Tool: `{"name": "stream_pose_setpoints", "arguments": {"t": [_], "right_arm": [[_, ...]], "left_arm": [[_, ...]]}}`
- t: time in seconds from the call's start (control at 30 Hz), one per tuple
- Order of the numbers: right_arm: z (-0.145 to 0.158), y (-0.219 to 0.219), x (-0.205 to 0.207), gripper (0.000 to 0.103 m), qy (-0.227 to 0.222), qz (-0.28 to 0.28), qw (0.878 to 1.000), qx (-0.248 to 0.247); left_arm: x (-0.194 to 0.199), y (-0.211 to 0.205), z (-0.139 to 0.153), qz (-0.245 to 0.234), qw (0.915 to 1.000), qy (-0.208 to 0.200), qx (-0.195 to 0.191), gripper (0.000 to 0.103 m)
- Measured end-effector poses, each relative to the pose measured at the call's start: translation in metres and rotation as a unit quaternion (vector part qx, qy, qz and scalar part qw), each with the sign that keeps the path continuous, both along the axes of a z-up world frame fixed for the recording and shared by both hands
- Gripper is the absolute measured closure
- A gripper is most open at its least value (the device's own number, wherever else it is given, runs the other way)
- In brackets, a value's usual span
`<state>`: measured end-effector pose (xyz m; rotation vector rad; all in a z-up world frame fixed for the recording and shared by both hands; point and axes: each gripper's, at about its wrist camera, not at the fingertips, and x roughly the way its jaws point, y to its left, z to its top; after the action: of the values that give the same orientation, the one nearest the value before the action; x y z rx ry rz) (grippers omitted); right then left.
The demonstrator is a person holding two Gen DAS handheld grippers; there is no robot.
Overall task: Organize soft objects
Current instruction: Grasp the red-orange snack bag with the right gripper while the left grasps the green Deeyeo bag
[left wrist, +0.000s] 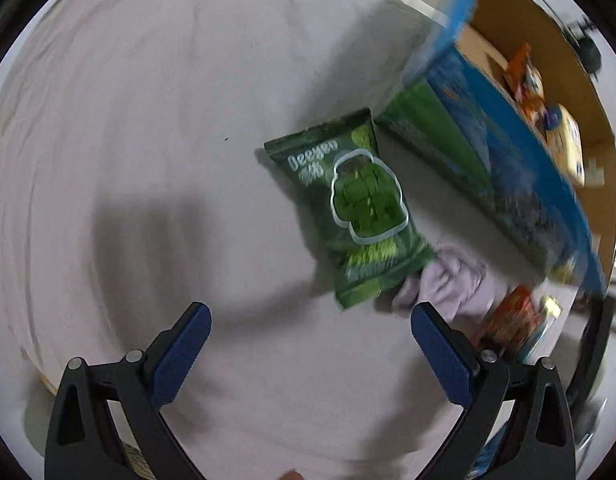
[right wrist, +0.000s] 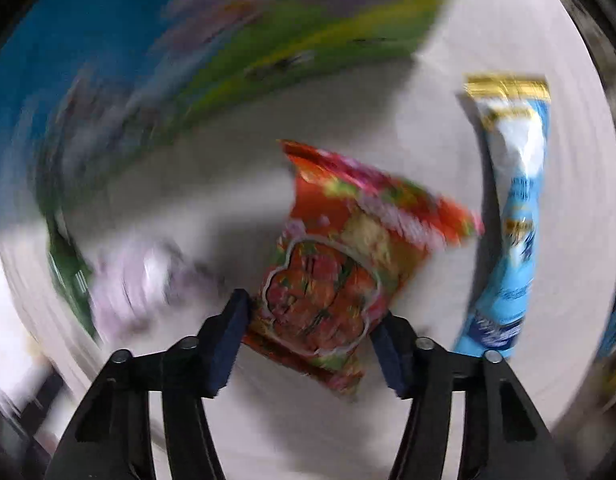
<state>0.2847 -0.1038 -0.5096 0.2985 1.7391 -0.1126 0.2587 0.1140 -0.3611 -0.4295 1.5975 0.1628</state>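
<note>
Red snack bag (right wrist: 340, 264) sits between the pads of my right gripper (right wrist: 312, 320), low corner end toward the camera, top seal pointing away. Both pads touch the bag's sides and the film bulges between them, so I read the right tool as clamped on it. The view is heavily smeared, so whether the bag is clear of the tablecloth (right wrist: 448, 92) or dragging on it I cannot tell.

Look of the bag: puffy pillow pack, glossy red-orange film with a white-outlined picture panel, crimped ends. Judged to be slippery and air-filled; it should deform under squeeze.

Step in hand, as I judge it: carry the red bag to the cardboard box (left wrist: 580, 92), which already holds an orange packet and a yellow-white one. To do it well: keep the squeeze steady, move slower than the blur suggests, clear the box's blue printed wall (left wrist: 520, 168) and upright flap before releasing.

Outward: blue-and-white tube pack (right wrist: 512, 216) lies just beside the red bag toward the cloth's right edge. A crumpled lilac cloth (left wrist: 452, 280) lies by the box's near corner, touching the green snack bag (left wrist: 356, 208), which lies flat mid-cloth just beside the box wall.

Left gripper (left wrist: 308, 332): fingers wide apart, holding nothing, hovering over bare cloth short of the green bag.
</note>
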Motion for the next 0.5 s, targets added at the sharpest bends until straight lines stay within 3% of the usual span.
{"name": "stream_pose_setpoints", "arguments": {"t": [0.07, 0.2, 0.4, 0.5], "right_arm": [[0.005, 0.007, -0.003, 0.044, -0.009, 0.029, 0.999, -0.016], [0.008, 0.007, -0.002, 0.037, -0.033, 0.007, 0.999, -0.012], [0.006, -0.002, 0.004, 0.034, -0.027, -0.020, 0.999, -0.010], [-0.003, -0.006, 0.004, 0.036, -0.006, -0.014, 1.000, 0.001]], "left_arm": [[0.012, 0.003, -0.007, 0.026, 0.9994, 0.003, -0.021, 0.000], [0.040, 0.000, -0.034, 0.040, 0.9982, 0.024, -0.037, 0.000], [0.067, -0.020, -0.059, -0.010, 0.9996, 0.025, 0.006, 0.003], [0.071, -0.027, -0.062, -0.043, 0.9988, 0.016, 0.019, 0.035]]}}
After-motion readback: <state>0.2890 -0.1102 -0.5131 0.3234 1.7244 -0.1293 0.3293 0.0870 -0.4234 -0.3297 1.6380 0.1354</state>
